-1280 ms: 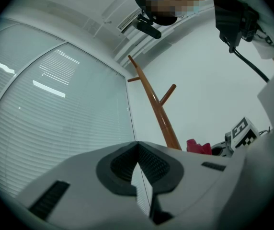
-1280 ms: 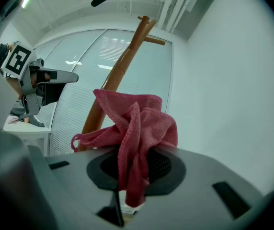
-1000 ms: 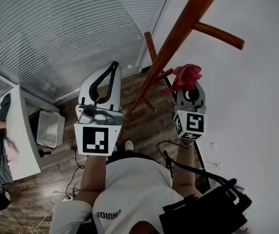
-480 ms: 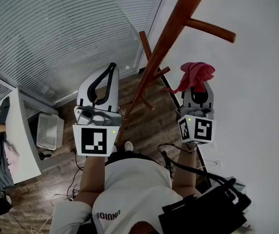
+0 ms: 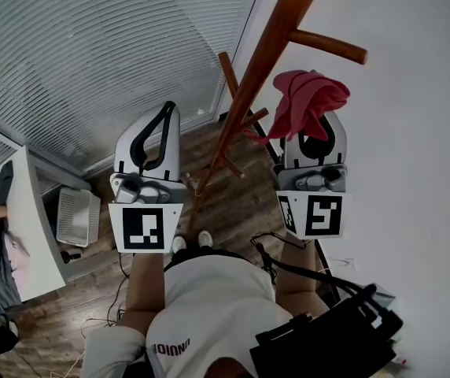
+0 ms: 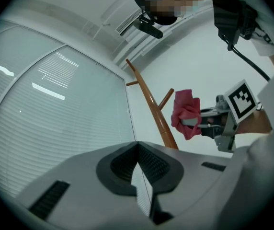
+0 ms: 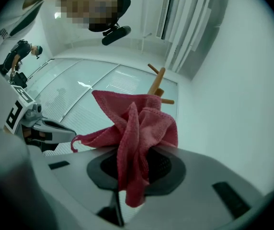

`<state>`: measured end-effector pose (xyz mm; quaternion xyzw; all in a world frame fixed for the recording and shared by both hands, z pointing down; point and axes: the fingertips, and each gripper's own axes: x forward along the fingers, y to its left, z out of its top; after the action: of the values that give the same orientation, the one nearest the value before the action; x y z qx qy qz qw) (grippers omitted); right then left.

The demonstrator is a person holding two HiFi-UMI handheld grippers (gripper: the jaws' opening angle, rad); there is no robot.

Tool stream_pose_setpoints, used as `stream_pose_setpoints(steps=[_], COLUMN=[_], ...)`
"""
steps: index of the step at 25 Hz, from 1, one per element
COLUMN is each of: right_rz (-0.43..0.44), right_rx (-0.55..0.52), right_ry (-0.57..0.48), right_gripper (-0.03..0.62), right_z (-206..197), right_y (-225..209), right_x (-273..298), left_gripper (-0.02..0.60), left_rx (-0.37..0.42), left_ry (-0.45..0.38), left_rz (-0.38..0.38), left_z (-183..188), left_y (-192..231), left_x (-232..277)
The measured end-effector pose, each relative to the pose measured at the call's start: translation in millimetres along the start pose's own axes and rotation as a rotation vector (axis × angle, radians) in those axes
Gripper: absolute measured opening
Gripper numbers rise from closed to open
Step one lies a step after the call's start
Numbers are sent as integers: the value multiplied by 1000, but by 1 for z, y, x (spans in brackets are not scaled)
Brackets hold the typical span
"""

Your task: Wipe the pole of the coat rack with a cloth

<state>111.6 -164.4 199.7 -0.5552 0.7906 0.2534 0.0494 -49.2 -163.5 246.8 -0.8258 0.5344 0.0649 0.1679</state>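
The coat rack's brown wooden pole (image 5: 245, 93) slants from the top of the head view down to its legs (image 5: 233, 168); a peg (image 5: 327, 46) sticks out to the right. My right gripper (image 5: 313, 124) is shut on a bunched red cloth (image 5: 307, 101), just right of the pole and apart from it. The cloth (image 7: 137, 128) spills out of the right gripper (image 7: 138, 155), with the pole top (image 7: 157, 83) behind. My left gripper (image 5: 164, 109) is shut and empty, left of the pole. From the left gripper (image 6: 138, 145) I see the pole (image 6: 151, 107) and the cloth (image 6: 185, 111).
Window blinds (image 5: 91, 53) fill the left, a white wall (image 5: 414, 132) the right. Below lie a wooden floor with cables (image 5: 107, 313), a white desk (image 5: 32, 219) and a white basket (image 5: 75, 211). A black bag (image 5: 327, 345) hangs at the person's right side.
My right gripper has risen with the red cloth, which now sits higher beside the pole, near the peg. My left gripper has shifted slightly left.
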Motion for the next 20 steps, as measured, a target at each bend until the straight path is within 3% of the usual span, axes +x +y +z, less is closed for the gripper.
stream_pose_setpoints(steps=[8,20], right_rz=[31,-20], right_rx=[-64,-111], right_ry=[-99,-115], right_gripper=[86,86], right_z=[30,37], right_y=[13,4], right_x=[16,24], left_gripper=[0,0], left_rx=[14,3], left_ry=[-7,-5], left_rz=[25,34], left_z=[2,1], left_y=[11,12], left_x=[-3,-3])
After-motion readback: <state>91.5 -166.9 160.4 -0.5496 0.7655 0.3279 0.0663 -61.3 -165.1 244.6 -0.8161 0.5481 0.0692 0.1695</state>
